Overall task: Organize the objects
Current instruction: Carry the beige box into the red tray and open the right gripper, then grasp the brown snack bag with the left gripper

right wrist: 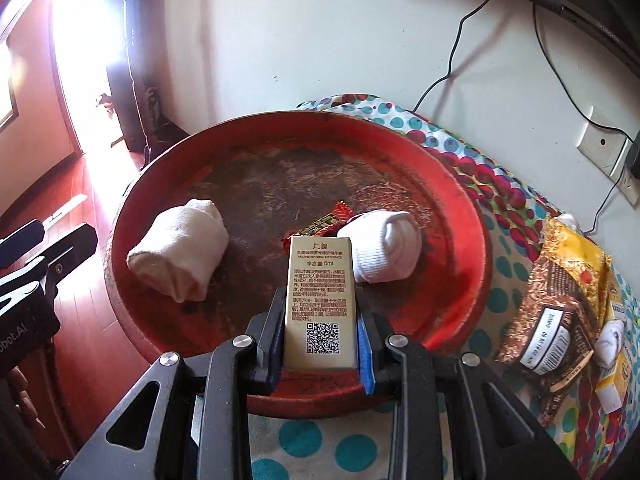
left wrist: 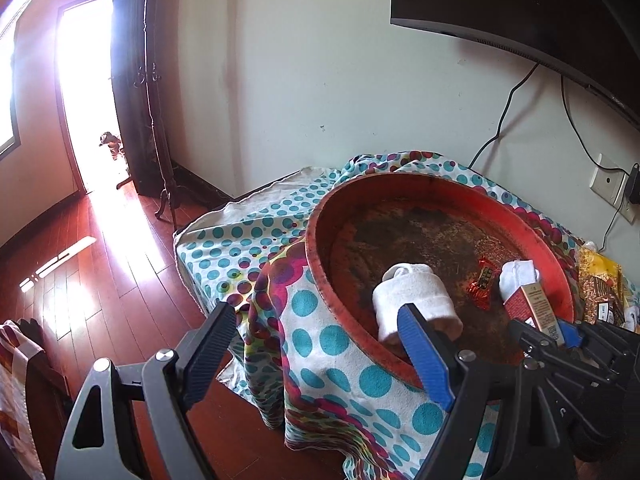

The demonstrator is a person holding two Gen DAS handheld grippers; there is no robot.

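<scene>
Jaws of the right gripper clamp a gold box over the red tray, rolled socks flanking; left gripper gapes empty.

My gold box hides the near end of the red candy wrapper in the red tray, and my fingers cover the box's lower sides. Right of the tray, a yellow carton is cut by the picture's edge, its print too small to read. The tray's near rim sinks behind my fingers. The bench stays wholly under the dotted cloth.
</scene>
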